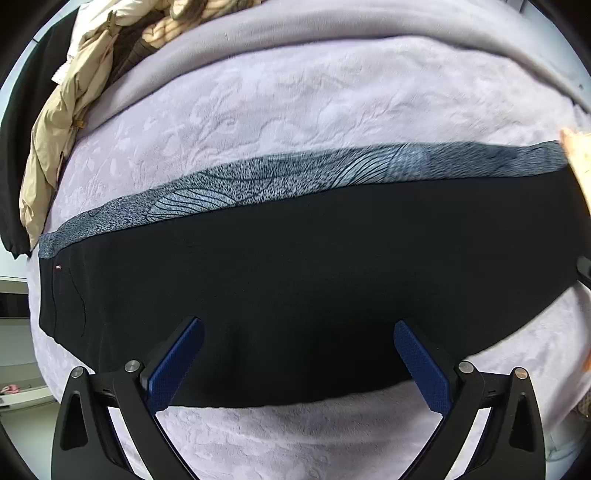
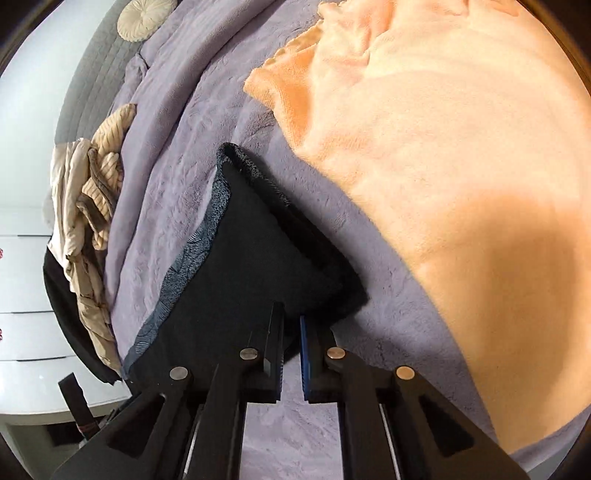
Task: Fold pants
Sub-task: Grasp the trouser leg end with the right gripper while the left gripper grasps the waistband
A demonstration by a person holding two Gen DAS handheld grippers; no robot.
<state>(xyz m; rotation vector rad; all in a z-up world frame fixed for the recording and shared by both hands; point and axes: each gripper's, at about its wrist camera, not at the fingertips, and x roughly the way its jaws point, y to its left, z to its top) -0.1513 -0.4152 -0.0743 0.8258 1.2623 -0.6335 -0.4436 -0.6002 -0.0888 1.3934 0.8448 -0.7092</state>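
The black pants (image 1: 295,273) with a grey patterned side stripe (image 1: 258,184) lie flat across the lilac bedspread (image 1: 295,107), folded lengthwise. My left gripper (image 1: 297,328) hovers over their near edge, open and empty, blue pads (image 1: 177,365) spread wide. In the right wrist view the pants (image 2: 240,266) end in a cuff at the far end. My right gripper (image 2: 291,325) is shut on the near corner of the pants, fingers nearly together with black fabric between them.
A peach fleece blanket (image 2: 443,166) covers the bed to the right. A beige jacket pile (image 2: 88,206) lies at the left edge of the bed, also in the left wrist view (image 1: 62,122). White drawers (image 2: 22,295) stand beside the bed. A round cushion (image 2: 142,16) lies at the far end.
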